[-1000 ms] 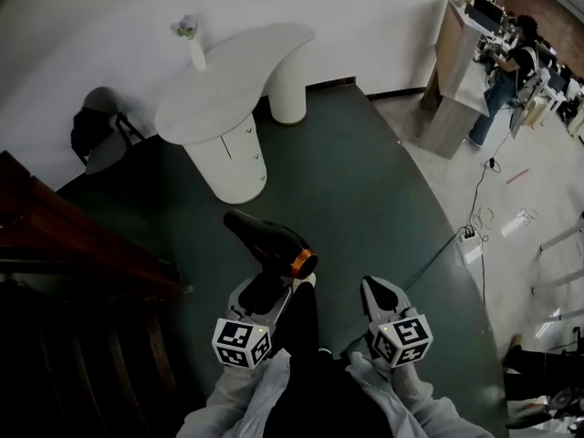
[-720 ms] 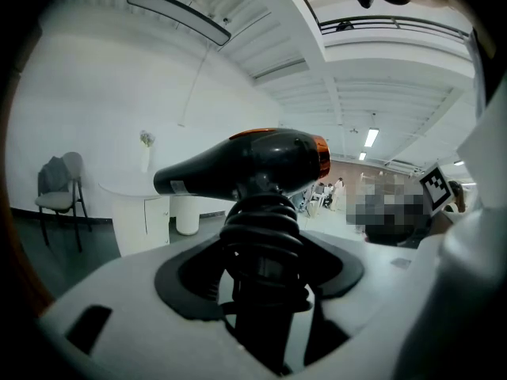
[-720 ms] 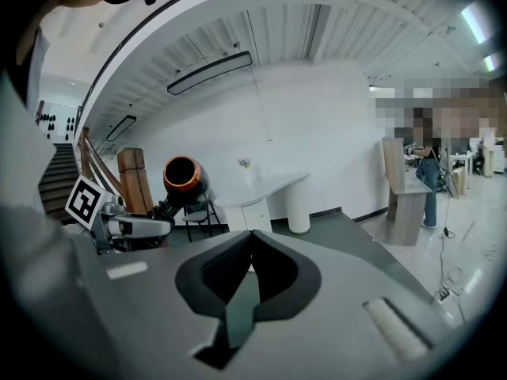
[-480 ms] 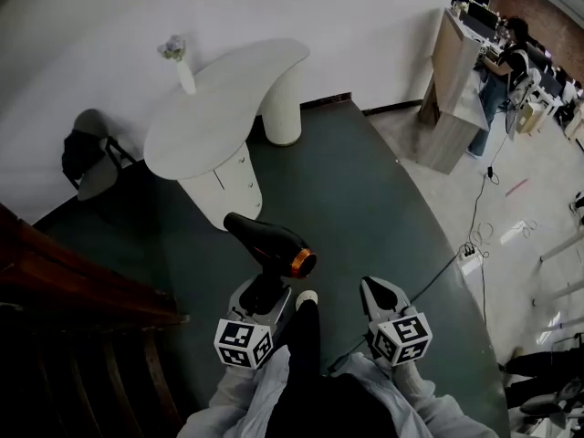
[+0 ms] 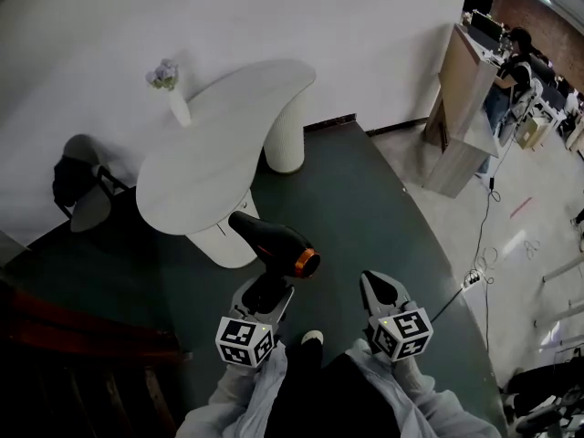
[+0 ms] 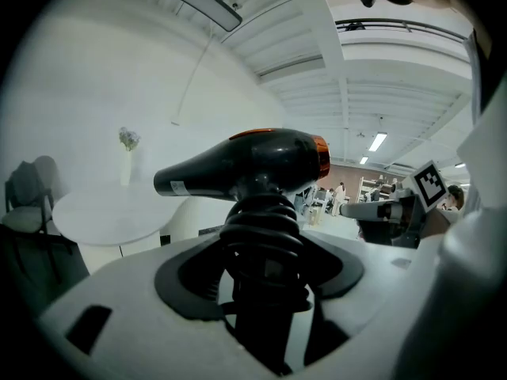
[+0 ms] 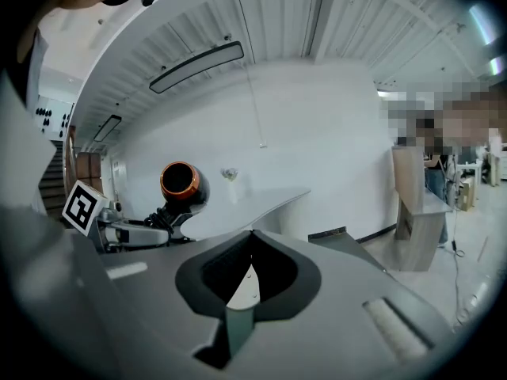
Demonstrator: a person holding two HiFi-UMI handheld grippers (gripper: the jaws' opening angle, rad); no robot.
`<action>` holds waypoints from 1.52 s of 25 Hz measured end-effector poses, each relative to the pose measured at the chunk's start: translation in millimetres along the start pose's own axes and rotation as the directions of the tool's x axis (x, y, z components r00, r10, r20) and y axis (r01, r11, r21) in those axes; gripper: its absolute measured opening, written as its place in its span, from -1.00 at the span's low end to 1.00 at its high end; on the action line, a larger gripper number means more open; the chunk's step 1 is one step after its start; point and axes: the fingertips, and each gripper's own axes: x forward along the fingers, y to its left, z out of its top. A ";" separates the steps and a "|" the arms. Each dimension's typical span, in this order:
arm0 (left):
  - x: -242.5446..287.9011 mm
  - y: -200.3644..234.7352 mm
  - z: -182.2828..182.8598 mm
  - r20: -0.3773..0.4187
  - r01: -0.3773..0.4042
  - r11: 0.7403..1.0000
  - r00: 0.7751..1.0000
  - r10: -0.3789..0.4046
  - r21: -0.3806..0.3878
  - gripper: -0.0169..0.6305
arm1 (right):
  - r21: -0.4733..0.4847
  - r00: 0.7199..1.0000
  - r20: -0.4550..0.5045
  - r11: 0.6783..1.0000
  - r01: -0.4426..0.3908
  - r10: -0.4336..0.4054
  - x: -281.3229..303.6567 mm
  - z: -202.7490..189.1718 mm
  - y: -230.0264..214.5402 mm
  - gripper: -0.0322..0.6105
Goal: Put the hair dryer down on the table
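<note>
From the head view, my left claw [image 5: 266,293] is clenched on the handle of the black hair dryer [image 5: 271,242]. It holds the dryer upright in the air over the dark floor [image 5: 365,217], in front of the white table [image 5: 219,153] and not on it. The orange-ringed end points to my right. A vase [image 5: 173,100] with small flowers stands at the table's far edge. My right claw [image 5: 372,284] hangs beside the left one, apart from the dryer.

In the left gripper view, the dryer's ribbed handle stands between the jaws, which press on it from both sides. The dryer's body rises above them, with the table behind.

In the right gripper view, the jaws are closed together with nothing between them.
</note>
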 end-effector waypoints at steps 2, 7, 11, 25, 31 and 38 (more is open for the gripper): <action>13.5 15.5 8.9 -0.008 -0.007 1.000 1.000 0.007 0.007 -0.07 | 0.004 1.000 -0.004 1.000 -0.004 0.004 18.6 7.1 -4.5 -0.86; 40.7 38.7 22.8 -0.024 -0.030 0.999 0.999 0.029 -0.013 -0.07 | 0.014 0.999 -0.037 1.000 -0.015 0.015 51.5 18.3 -21.9 -0.86; 64.7 57.0 27.1 -0.027 -0.038 0.999 0.999 0.037 -0.030 -0.07 | 0.025 0.999 -0.040 0.999 -0.025 0.026 83.3 25.5 -34.6 -0.86; 239.2 152.1 101.1 -0.013 -0.104 0.994 0.995 0.103 -0.036 -0.07 | 0.028 0.991 -0.070 0.993 -0.112 0.113 268.2 84.8 -144.7 -0.86; 328.4 196.9 152.8 0.023 -0.144 0.989 0.989 0.145 -0.016 -0.07 | -0.005 0.987 -0.045 0.988 -0.157 0.157 359.4 139.2 -207.8 -0.86; 394.0 238.7 173.2 0.017 -0.173 0.984 0.985 0.174 -0.050 -0.07 | 0.000 0.982 -0.068 0.984 -0.177 0.177 430.2 155.6 -247.9 -0.86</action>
